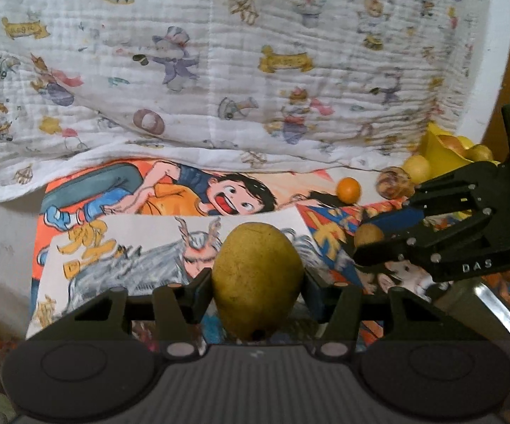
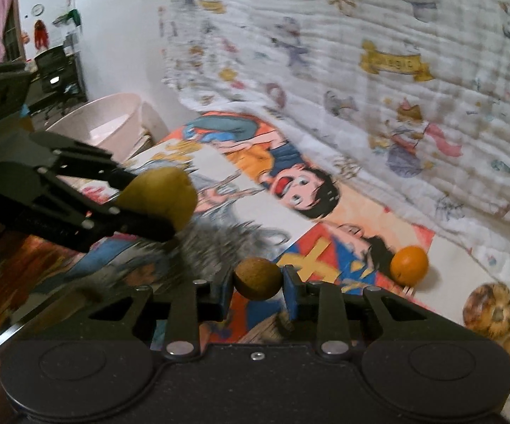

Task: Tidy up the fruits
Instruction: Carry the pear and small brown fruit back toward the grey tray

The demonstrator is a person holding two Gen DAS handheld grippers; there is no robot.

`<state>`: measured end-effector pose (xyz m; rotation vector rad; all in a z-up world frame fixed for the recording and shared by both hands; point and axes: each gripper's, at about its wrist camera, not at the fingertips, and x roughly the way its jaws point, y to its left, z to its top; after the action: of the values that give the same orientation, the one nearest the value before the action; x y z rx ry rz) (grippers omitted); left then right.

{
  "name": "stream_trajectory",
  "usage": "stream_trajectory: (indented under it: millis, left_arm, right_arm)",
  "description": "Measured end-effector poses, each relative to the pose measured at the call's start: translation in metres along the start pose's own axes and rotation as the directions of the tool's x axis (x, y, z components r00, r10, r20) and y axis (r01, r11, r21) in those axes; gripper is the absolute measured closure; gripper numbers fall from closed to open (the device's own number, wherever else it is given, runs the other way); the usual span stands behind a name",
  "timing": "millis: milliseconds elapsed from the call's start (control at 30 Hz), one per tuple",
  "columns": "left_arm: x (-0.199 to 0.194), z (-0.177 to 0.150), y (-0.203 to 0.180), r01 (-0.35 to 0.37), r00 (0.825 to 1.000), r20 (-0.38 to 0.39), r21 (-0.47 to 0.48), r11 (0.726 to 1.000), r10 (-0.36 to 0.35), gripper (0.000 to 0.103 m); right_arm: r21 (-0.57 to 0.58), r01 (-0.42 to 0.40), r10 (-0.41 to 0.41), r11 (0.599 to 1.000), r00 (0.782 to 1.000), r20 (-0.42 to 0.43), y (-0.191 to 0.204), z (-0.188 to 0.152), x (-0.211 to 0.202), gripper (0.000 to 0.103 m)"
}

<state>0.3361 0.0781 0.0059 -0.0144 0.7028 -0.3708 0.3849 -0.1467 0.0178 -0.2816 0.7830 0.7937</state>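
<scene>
Fruit in both grippers. Left gripper [image 1: 258,284] has its fingers [image 1: 198,291] clamped on a yellow-green pear [image 1: 258,284], held lengthwise betw. them, stem end toward the camera, over the cartoon poster [image 1: 142,247]. Right gripper [image 2: 258,278] has fingers [image 2: 290,289] closed narrow on a small brown round fruit [image 2: 258,278], also above the poster. In left wrist view the right gripper comes in from the right side of the poster w/ the brown fruit at its tips; in right wrist view the left gripper comes in from the left w/ the pear.

Poster as landmark: lies flat on the table [image 1: 0,247], white sheet w/ grey-haired figure overlapping the orange one w/ the shouting boy. Small orange [image 1: 348,189] sits on the poster's far right edge, near the printed cloth [image 1: 219,70] that hangs behind the poster. Mottled brown-yellow ball-like fruit [image 1: 394,185] just right of the orange, off the poster. Past it, right of the poster, a yellow container [image 1: 438,148] w/ round yellow fruits [image 1: 417,168] in and beside it. Pale pink tub [image 2: 113,120] beyond the poster's left end, seen in right wrist view. Right view is partly motion-blurred.
</scene>
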Motion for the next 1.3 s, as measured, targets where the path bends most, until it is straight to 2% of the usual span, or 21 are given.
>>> stream_trajectory:
  millis: [367, 533, 933, 1300]
  left_arm:
    - [-0.026, -0.024, -0.017, 0.056, 0.998, 0.02, 0.013, 0.998, -0.056, 0.045]
    - [-0.034, -0.035, -0.026, 0.072, 0.997, 0.01, 0.053, 0.996, -0.073, 0.045]
    - [-0.036, -0.05, -0.042, 0.089, 0.995, -0.044, 0.11, 0.99, -0.085, 0.045]
    - [-0.041, -0.058, -0.053, 0.102, 0.992, -0.092, 0.159, 0.982, -0.088, 0.045]
  right_arm:
    - [-0.02, -0.037, 0.036, 0.999, 0.999, -0.026, 0.026, -0.027, -0.021, 0.071]
    - [-0.03, -0.055, 0.054, 0.998, 0.998, -0.038, 0.034, -0.032, -0.028, 0.071]
    - [-0.048, -0.076, 0.072, 0.996, 0.994, -0.083, 0.049, -0.046, -0.031, 0.071]
    - [0.016, -0.116, 0.117, 0.993, 0.987, -0.107, 0.047, -0.051, -0.039, 0.071]
